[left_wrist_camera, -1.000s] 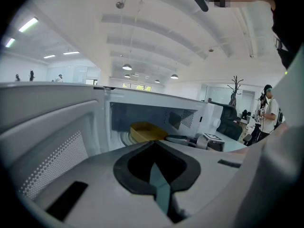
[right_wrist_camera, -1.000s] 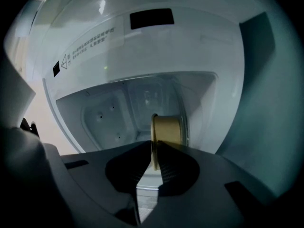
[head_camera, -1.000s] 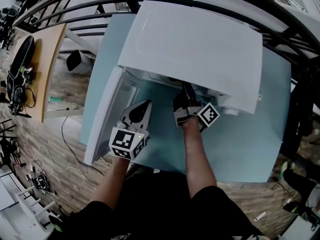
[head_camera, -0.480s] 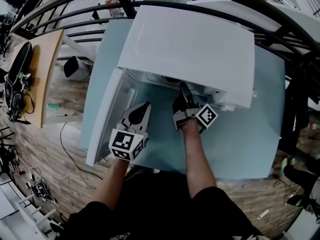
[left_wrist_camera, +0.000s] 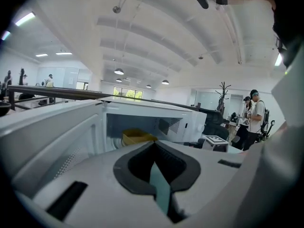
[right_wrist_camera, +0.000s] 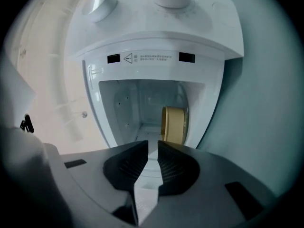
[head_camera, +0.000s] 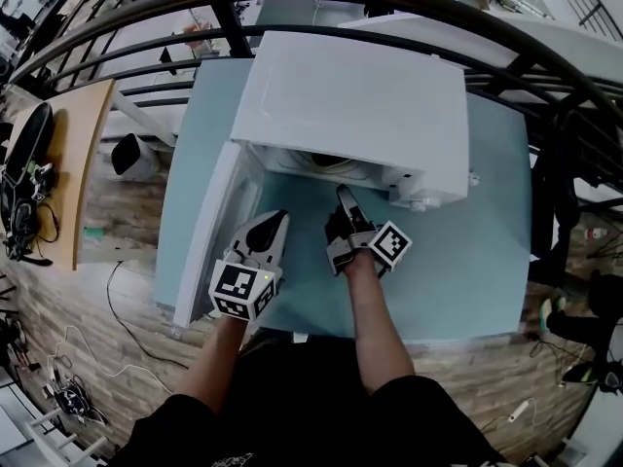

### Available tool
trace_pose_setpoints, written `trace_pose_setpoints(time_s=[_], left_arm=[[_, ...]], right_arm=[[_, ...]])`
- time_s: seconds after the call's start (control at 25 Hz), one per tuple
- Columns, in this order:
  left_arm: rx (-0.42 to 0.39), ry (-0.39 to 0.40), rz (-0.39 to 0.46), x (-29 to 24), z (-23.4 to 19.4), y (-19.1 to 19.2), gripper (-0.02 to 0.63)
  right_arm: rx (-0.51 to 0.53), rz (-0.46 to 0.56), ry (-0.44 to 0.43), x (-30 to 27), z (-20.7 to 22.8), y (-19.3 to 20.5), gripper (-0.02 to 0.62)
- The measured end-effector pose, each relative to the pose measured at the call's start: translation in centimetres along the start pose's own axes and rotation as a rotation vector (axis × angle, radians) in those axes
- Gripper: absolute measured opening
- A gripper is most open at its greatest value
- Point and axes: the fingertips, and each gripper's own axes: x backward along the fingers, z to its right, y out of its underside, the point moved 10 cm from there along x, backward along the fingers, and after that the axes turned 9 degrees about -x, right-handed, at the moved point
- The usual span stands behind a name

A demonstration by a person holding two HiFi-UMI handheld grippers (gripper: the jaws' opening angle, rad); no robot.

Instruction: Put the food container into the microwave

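A white microwave (head_camera: 360,105) stands on a light blue table (head_camera: 467,261). Its door (head_camera: 209,232) is swung fully open to the left side in the head view. The food container (right_wrist_camera: 173,123), a round pale yellow one, is inside the cooking chamber. In the left gripper view it sits on the chamber floor toward the left. In the head view only a part of it shows under the top edge of the opening.

Both grippers are in front of the open microwave, above the table, and both point toward the opening. The left gripper (head_camera: 275,219) is beside the inner face of the door. Its jaws are closed, the tips meet each other, and nothing is between them. The right gripper (head_camera: 343,195) is just before the opening, outside the chamber and apart from the container. Its jaws have just been closing and now there is only a narrow gap between them. This gap is empty, so the gripper holds nothing, and the container is seen behind the jaws, not in them.

In the right gripper view the picture is turned, so the control panel with two round knobs (right_wrist_camera: 102,6) appears above the chamber. In the left gripper view some people (left_wrist_camera: 254,113) stand far behind, in a large bright room.
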Motion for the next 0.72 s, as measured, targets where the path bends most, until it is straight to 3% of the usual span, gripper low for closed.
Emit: trace_pose_setpoints(time_s=[0.48,0.72], left_arm=[[-0.004,0.106,0.070,4.7,0.5,-1.1,0.008],[-0.022,0.168,0.119,7.4,0.8,-2.3,0.008]], right_arm=[[0.095,0.030,-0.023,5.8,-5.3,5.3,0.008],[0.196,0.053,-0.024,9.3,-8.4,7.5,0.008]])
